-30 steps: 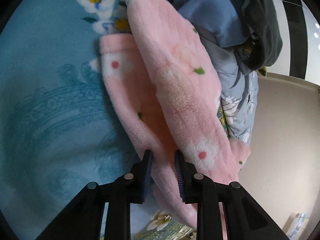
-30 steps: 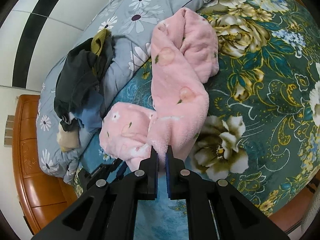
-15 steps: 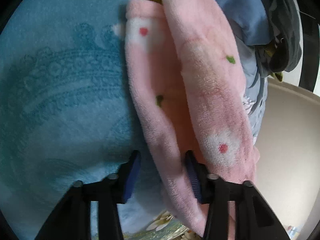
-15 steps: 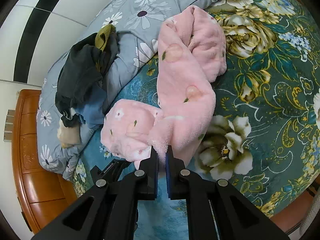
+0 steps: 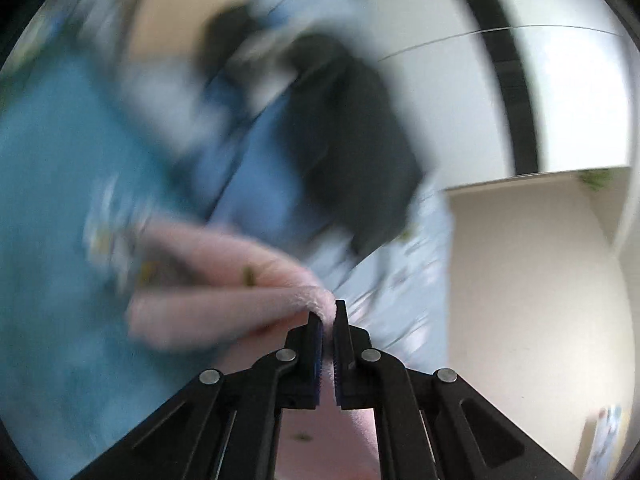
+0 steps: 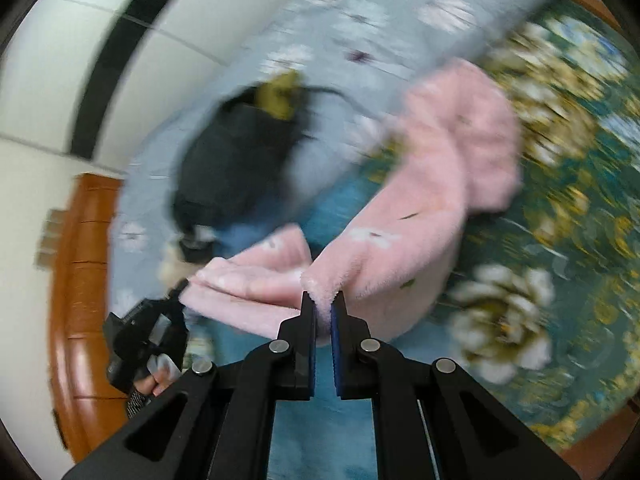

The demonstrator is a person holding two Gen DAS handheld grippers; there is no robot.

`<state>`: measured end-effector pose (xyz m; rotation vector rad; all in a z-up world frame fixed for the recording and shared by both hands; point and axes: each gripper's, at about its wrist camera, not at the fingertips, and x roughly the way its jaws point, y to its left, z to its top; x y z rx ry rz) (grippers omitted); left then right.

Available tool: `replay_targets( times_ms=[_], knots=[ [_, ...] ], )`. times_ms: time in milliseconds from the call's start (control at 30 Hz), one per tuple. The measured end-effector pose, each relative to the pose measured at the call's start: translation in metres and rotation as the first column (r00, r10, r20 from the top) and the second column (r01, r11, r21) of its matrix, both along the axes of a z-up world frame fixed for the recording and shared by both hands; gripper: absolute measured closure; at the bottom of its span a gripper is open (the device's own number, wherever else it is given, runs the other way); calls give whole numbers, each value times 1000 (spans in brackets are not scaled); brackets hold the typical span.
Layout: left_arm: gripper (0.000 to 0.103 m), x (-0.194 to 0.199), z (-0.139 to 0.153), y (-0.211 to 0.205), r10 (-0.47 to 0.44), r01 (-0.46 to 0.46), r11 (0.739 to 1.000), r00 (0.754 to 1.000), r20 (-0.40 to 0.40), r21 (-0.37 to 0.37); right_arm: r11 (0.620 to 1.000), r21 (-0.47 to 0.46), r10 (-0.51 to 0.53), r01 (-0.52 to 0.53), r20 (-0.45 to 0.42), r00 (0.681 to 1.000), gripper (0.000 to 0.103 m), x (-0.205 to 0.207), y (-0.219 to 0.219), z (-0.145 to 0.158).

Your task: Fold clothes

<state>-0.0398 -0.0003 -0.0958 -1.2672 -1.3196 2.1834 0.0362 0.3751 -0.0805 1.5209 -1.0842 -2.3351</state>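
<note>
A pink fleece garment with small flower prints lies on the floral bedspread. My right gripper is shut on a fold of its near edge and holds it raised. My left gripper is shut on another edge of the same pink garment, which stretches away to the left. The left gripper also shows in the right wrist view, at the garment's left end. Both views are blurred by motion.
A heap of dark and blue clothes lies on a grey daisy-print quilt behind the garment; it also shows in the left wrist view. A wooden bed frame runs along the left. White wall with a black stripe behind.
My left gripper was open around the pink edge half a second ago and has shut on it and swung up. The right gripper still holds its fold and has lifted it.
</note>
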Motion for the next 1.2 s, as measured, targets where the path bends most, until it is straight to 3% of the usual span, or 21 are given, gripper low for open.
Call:
replay_targets(
  times_ms=[67, 133, 200, 267, 367, 500, 600, 667, 733, 767, 800, 967, 1100, 1200],
  knots=[
    [99, 5, 43, -28, -3, 0, 1000, 995, -104, -29, 999, -11, 43, -44, -57, 997, 97, -1, -26, 13],
    [99, 24, 74, -64, -9, -11, 994, 983, -182, -108, 994, -14, 108, -108, -19, 994, 97, 6, -57, -6],
    [99, 49, 66, -98, -3, -31, 971, 990, -139, -237, 984, -19, 180, -179, 51, 982, 96, 15, -89, -35],
    [99, 71, 25, -130, 38, -34, 947, 999, 6, -321, 974, -24, 225, -224, 156, 962, 96, 28, -114, -73],
    [99, 105, -50, -169, 124, -51, 947, 968, 216, -317, 968, -16, 243, -249, 290, 926, 96, 46, -133, -123],
    [99, 149, -123, -197, 185, -52, 947, 895, 406, -317, 958, 23, 258, -286, 366, 894, 95, 51, -133, -143],
    [99, 167, -136, -197, 193, -57, 950, 880, 434, -308, 944, 100, 262, -314, 348, 900, 95, 42, -127, -127],
    [99, 170, -137, -196, 193, -58, 949, 884, 426, -309, 931, 164, 266, -326, 308, 914, 93, 24, -125, -113],
    [99, 163, -136, -188, 186, -54, 951, 888, 421, -305, 915, 226, 265, -333, 285, 921, 77, -7, -123, -108],
    [99, 164, -136, -188, 180, -49, 951, 890, 418, -306, 909, 257, 258, -329, 276, 926, 60, -23, -122, -108],
    [99, 164, -135, -187, 175, -43, 950, 892, 416, -308, 903, 288, 245, -319, 265, 933, 53, -39, -122, -109],
    [99, 149, -135, -177, 157, -23, 950, 898, 411, -311, 850, 422, 181, -315, 327, 928, 53, -123, -118, -149],
    [99, 148, -131, -175, 147, -15, 952, 900, 411, -307, 763, 551, 76, -339, 444, 893, 53, -163, -107, -189],
    [99, 147, -130, -174, 145, -12, 951, 901, 410, -309, 761, 548, 34, -347, 501, 865, 59, -171, -94, -206]
  ],
)
